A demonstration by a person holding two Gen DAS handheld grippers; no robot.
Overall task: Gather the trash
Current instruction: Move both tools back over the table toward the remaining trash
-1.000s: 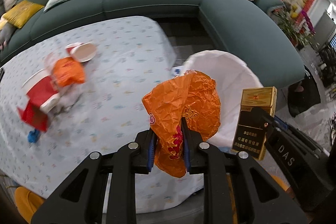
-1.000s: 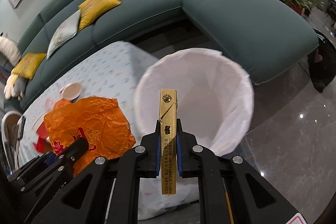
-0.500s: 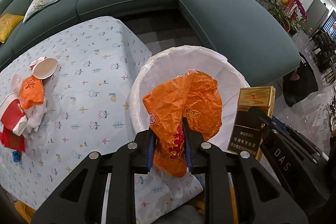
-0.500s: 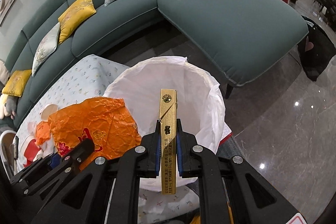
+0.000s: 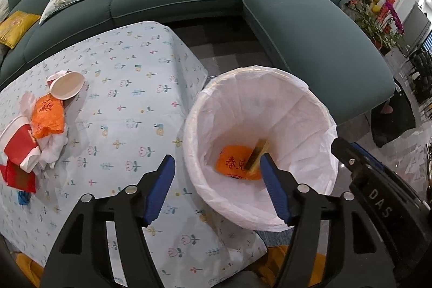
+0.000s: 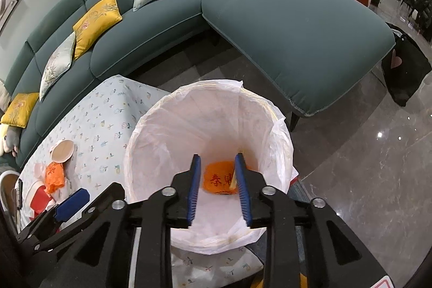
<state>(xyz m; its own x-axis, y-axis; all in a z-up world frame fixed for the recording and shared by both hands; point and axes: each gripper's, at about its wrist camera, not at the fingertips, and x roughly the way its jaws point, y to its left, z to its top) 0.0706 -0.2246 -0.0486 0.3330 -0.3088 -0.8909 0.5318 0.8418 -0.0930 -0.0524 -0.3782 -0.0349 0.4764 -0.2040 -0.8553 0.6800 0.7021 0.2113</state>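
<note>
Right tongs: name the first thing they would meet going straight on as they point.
Probably the orange bag at the bottom of the white-lined bin, seen between the open right tongs; depth unclear.

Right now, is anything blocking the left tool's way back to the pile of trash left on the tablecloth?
Nothing visible. Bare floral tablecloth lies between the open left tool and the pile: orange crumpled wrapper, white paper cup, red-and-white carton. The white-lined bin stands off to the other side.

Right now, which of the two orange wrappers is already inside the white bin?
The orange wrapper at the bottom of the lined bin, beside the gold box. The other orange wrapper lies on the table among cups.
</note>
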